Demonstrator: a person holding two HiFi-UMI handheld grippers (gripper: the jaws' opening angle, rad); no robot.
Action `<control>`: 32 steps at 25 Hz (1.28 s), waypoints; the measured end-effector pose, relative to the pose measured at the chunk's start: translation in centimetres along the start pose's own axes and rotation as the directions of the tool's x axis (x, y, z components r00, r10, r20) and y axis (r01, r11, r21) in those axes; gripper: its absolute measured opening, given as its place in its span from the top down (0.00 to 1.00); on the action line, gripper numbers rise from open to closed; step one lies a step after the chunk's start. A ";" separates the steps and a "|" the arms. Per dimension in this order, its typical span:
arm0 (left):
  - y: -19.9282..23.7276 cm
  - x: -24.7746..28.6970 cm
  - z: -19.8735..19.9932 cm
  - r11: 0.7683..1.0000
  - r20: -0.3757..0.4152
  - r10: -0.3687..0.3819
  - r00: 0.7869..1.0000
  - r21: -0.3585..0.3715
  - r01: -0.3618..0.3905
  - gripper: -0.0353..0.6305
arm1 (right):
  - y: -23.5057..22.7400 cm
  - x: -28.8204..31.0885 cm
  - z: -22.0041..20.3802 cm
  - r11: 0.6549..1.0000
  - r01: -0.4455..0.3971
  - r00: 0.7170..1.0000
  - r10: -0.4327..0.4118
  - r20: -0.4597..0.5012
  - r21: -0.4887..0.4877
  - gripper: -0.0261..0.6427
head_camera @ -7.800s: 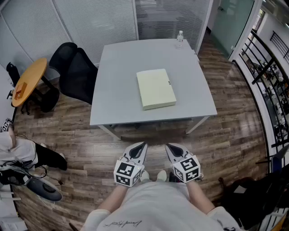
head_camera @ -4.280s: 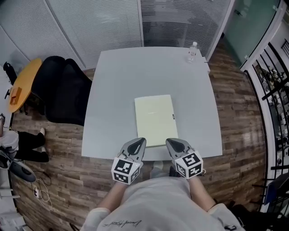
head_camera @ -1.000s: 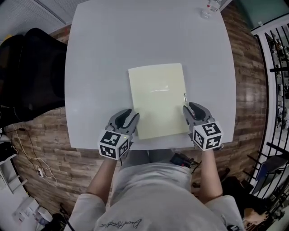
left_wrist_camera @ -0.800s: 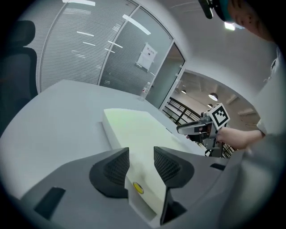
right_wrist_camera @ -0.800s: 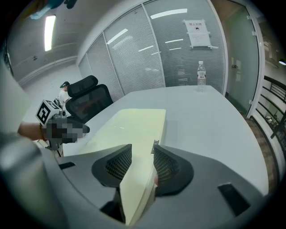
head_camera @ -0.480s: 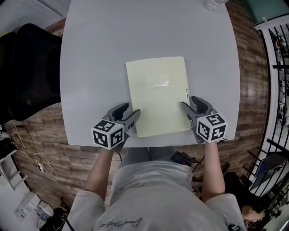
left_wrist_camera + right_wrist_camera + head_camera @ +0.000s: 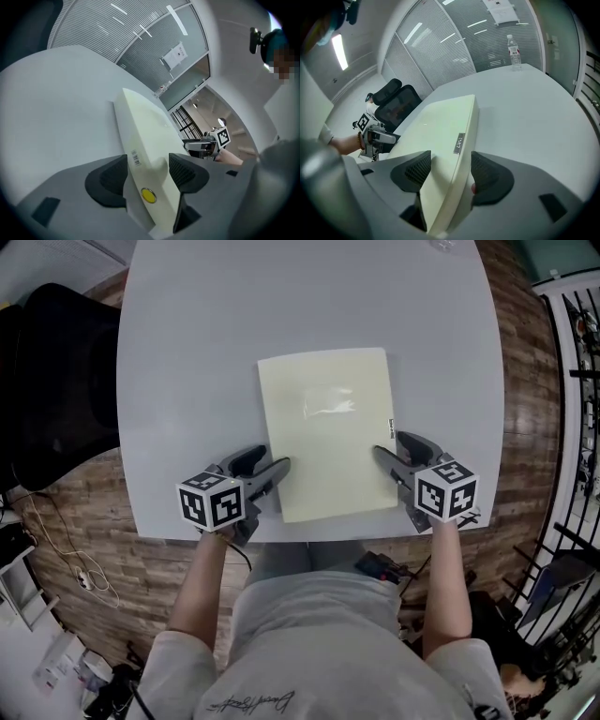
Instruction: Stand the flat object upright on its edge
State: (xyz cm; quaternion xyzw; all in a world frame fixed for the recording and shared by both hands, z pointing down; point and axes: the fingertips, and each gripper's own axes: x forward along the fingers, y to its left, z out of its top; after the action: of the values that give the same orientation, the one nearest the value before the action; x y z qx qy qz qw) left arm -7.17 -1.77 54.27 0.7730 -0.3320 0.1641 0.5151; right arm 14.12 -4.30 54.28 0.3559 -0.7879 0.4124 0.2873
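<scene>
Since a second ago: jaws of both grippers just now opening wider, left marker cube (image 7: 211, 504) rolled over, cream flat box (image 7: 326, 432) still lying flat between the two tools.

Rests broad face up on the grey table (image 7: 187, 381), short near end close to the front edge, long sides running away from the person. Carries a barcode label (image 7: 135, 158) and a round yellow sticker (image 7: 148, 195) on the left side wall, and a small printed tag (image 7: 460, 143) on the right side wall.

Left gripper (image 7: 272, 463) at the box's near left corner: jaws spread, straddling the left edge, one over the top face, the other over the table beside the side wall; not clamped.

Right gripper (image 7: 389, 444) at the near right side: jaws likewise spread around the right edge, with a clear gap on the top-face side.

Right marker cube (image 7: 445, 491) just behind the right gripper's jaws, at the table's front edge.

Farther out: water bottle (image 7: 513, 52) upright at the far corner of the table; black office chair (image 7: 52, 381) to the left; wood-plank floor (image 7: 75, 512); black railing (image 7: 577, 381) along the right.
</scene>
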 end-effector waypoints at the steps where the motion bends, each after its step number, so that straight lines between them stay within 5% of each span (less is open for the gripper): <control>1: 0.1 0.0 0.0 1.000 -0.001 -0.006 1.000 -0.010 0.006 0.51 | 0.0 0.1 -0.1 1.000 -0.012 1.000 0.012 -0.006 0.009 0.56; 6: -0.1 0.6 0.0 0.995 -0.012 -0.068 0.998 -0.079 0.067 0.51 | 0.0 0.4 -0.2 0.993 -0.087 0.995 0.090 -0.031 0.077 0.55; 14: 0.1 1.3 -0.5 0.992 -0.054 -0.068 0.996 -0.106 0.062 0.51 | 0.1 1.1 -0.8 0.979 -0.157 0.984 0.166 -0.067 0.127 0.55; 32: 0.1 1.3 -0.2 0.993 -0.048 -0.037 0.998 -0.115 0.031 0.54 | 0.3 1.2 -0.6 0.986 -0.118 0.988 0.129 -0.087 0.119 0.56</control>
State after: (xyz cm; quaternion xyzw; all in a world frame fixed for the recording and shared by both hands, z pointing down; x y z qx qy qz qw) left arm -6.30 -2.03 55.17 0.7434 -0.3147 0.1553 0.5693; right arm 13.30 -4.06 55.33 0.3024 -0.7692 0.4899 0.2773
